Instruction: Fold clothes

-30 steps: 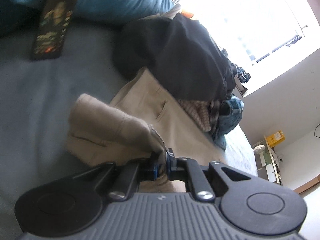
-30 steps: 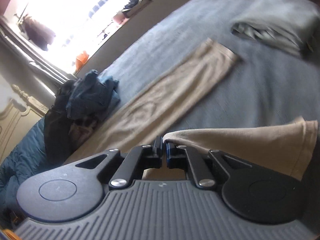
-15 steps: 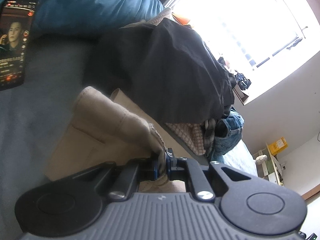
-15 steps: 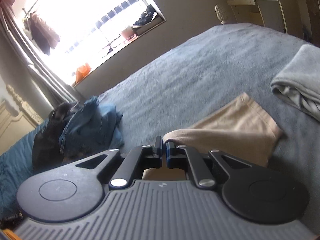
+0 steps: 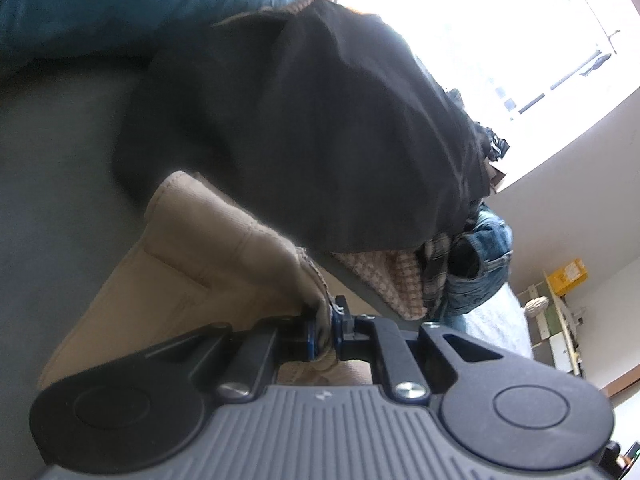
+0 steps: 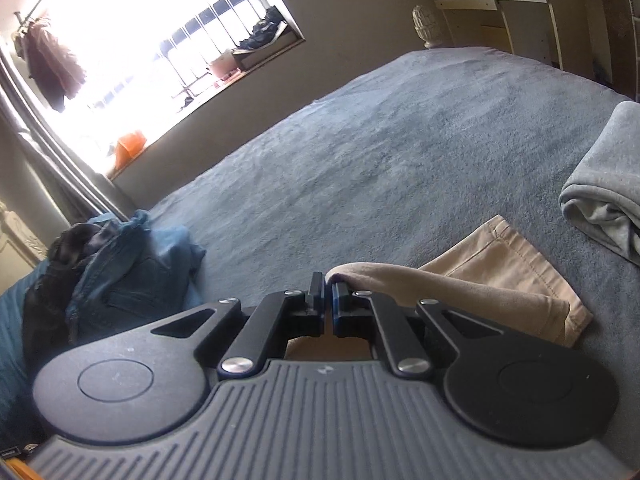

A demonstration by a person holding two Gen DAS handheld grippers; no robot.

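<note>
left gripper (image 5: 325, 326): jaws opening, bunched beige cotton trousers (image 5: 224, 256) between pads | trousers: touching black garment heap (image 5: 320, 128) | denim jeans (image 5: 480, 272): beside that heap

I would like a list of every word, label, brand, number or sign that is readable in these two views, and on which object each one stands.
No text can be read in either view.
Small pale mark on the left gripper housing: a logo shape, no letters legible.
The same mark on the right gripper housing: not legible.
Yellow box on the shelf: any print is too small and blurred.
Beige trousers: no label visible.
</note>
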